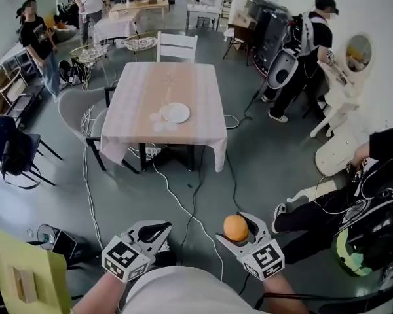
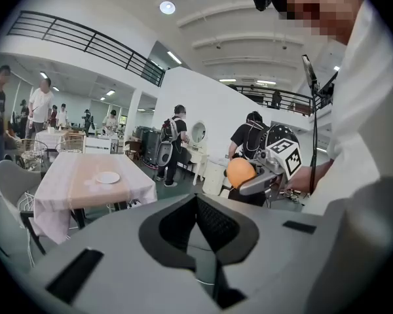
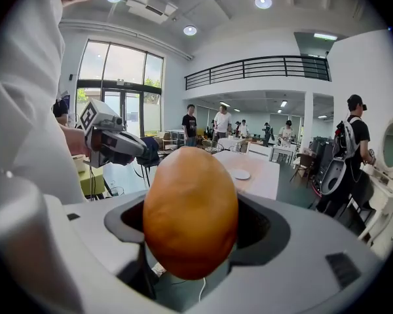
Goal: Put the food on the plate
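1. Two claws show at the bottom of the head view, above the grey floor (image 1: 262, 142) and well apart from the worktop (image 1: 190, 84).
2. The right claw (image 1: 241, 232) grips the food (image 1: 235, 227), an orange-coloured, rounded piece. It is perhaps a fruit, but I cannot tell the kind.
3. In the right gripper view the food (image 3: 190, 211) looks egg-shaped and stands upright between the two jaws, which press on its sides.
4. The left claw (image 1: 162, 227) is empty. In the left gripper view its jaws (image 2: 196, 205) are together at the tips, with only a small hollow between them.
5. The left gripper view also shows the right claw (image 2: 262, 178) with the food (image 2: 240, 172), just beside the person's white sleeve.
6. The white plate (image 1: 175, 112) lies on the worktop, near its middle, on a pale cloth (image 1: 150, 90) that hangs over the edges.
7. A white chair (image 1: 177, 46) stands at the far side of the worktop.
8. Several cables (image 1: 183, 208) run over the floor from under the worktop toward the claws.
9. Some people stand around the room, none at the worktop.
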